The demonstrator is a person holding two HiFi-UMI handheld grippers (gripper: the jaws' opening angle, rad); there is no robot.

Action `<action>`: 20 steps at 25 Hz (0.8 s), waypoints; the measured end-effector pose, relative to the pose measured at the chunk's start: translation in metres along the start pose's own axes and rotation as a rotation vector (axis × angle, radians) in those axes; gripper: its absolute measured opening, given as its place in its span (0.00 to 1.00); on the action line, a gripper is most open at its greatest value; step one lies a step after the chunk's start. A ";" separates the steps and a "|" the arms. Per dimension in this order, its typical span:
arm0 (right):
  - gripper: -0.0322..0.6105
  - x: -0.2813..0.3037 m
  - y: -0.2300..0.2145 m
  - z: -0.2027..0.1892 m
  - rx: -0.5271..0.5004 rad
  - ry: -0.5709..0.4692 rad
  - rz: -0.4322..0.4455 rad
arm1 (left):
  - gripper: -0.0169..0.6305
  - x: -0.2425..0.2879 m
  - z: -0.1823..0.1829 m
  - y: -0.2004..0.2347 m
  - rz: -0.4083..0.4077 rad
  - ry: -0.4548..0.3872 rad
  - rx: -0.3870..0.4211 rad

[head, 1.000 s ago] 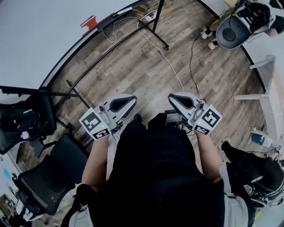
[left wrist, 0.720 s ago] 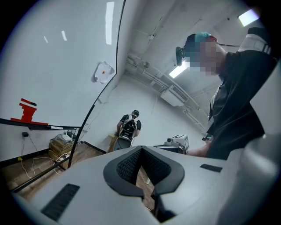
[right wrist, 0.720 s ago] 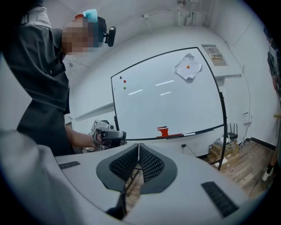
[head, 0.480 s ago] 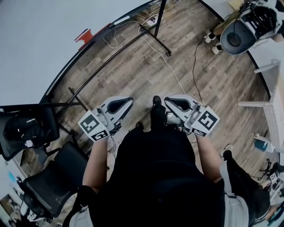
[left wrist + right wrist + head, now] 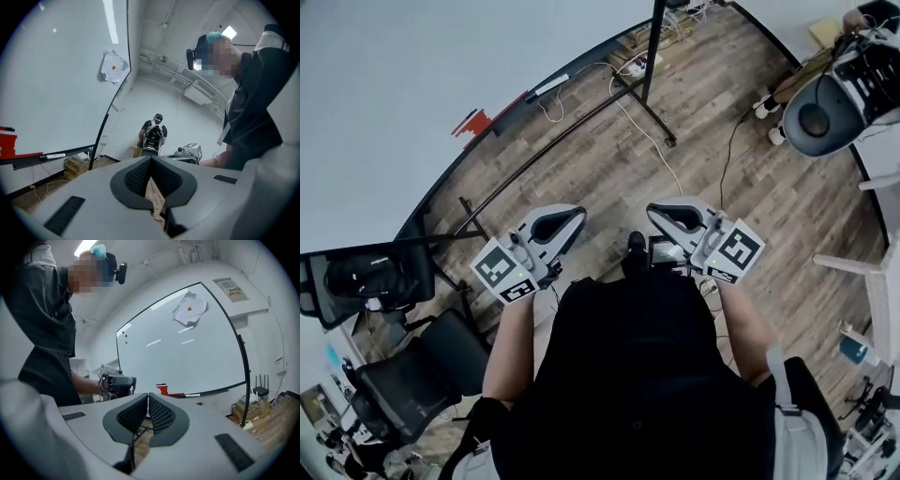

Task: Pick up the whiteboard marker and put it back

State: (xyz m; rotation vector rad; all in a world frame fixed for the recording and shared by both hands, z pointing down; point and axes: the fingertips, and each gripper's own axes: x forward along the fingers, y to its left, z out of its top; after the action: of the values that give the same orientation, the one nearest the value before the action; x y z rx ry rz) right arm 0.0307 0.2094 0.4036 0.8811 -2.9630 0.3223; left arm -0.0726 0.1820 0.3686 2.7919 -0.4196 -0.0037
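Both left gripper (image 5: 577, 216) and right gripper (image 5: 654, 212) point level, jaws together.

We have open wood floor (image 5: 581, 169) ahead, right up to the whiteboard (image 5: 403, 84). Its black stand legs (image 5: 654, 56) and a white cable (image 5: 647, 139) cross the floor below its lower edge, and office chairs (image 5: 412, 375) crowd our left.

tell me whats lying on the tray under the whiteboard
A red block, probably an eraser, and a white marker lie on the tray, apart from each other. Left of the block, the right gripper's own body covers the view, so anything there is hidden.
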 end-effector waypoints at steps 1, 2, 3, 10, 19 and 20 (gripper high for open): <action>0.08 -0.001 -0.011 0.004 0.002 -0.009 0.014 | 0.04 0.008 0.004 0.004 0.016 0.007 0.016; 0.08 0.000 -0.022 0.007 0.005 -0.017 0.028 | 0.04 0.014 0.006 0.009 0.035 0.018 0.034; 0.08 0.002 -0.032 0.010 0.007 -0.025 0.042 | 0.04 0.019 0.008 0.015 0.055 0.029 0.048; 0.08 0.029 -0.077 0.010 0.033 -0.044 0.083 | 0.04 0.026 0.016 0.058 0.133 0.059 0.067; 0.08 0.084 -0.132 0.013 0.045 -0.012 0.051 | 0.04 0.036 0.026 0.146 0.134 0.100 0.097; 0.08 0.092 -0.138 0.015 0.048 -0.010 0.042 | 0.04 0.036 0.028 0.158 0.130 0.105 0.101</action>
State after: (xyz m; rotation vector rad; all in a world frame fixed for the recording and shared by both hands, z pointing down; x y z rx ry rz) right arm 0.0293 0.0441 0.4232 0.8282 -2.9986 0.3941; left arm -0.0847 0.0201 0.3930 2.8419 -0.5886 0.1977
